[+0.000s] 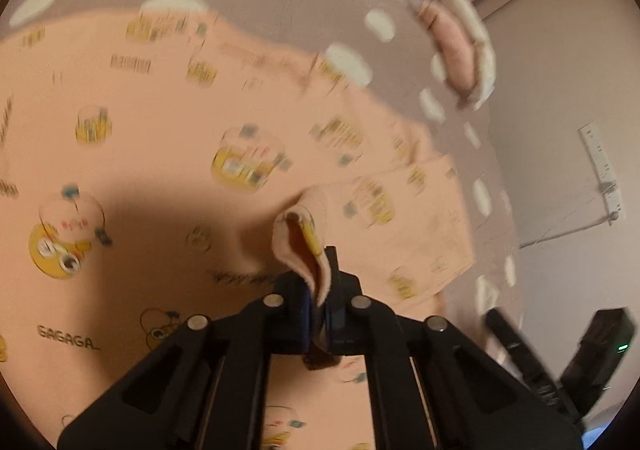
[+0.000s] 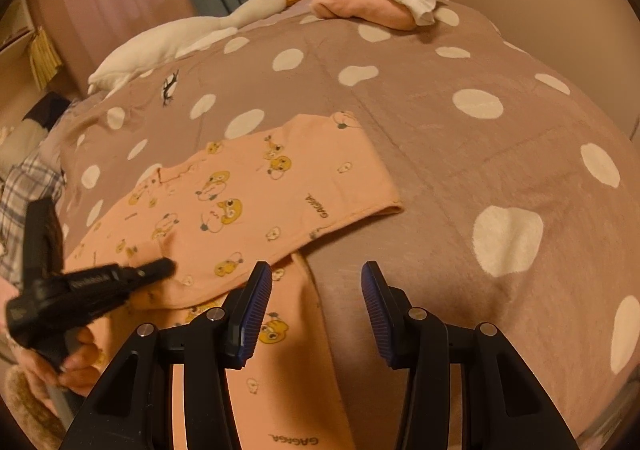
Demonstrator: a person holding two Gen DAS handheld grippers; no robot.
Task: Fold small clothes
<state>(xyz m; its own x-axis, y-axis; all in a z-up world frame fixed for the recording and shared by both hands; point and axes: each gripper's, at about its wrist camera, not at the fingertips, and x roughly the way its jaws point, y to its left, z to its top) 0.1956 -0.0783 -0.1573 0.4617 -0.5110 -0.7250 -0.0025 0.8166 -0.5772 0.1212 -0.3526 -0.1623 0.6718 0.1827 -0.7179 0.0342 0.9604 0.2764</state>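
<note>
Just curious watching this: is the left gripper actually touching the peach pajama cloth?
Touching. The left wrist view shows the left gripper shut, with a fold of the peach pajama pinched between its fingers.

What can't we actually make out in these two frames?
- Left wrist: prints on the peach garment are motion-blurred; only some lettering reads.
- Left wrist: the left gripper covers the pinched fabric's extent.
- Right wrist: left gripper tips are blurred.
- Right wrist: the right gripper hides the garment's lower part.
</note>
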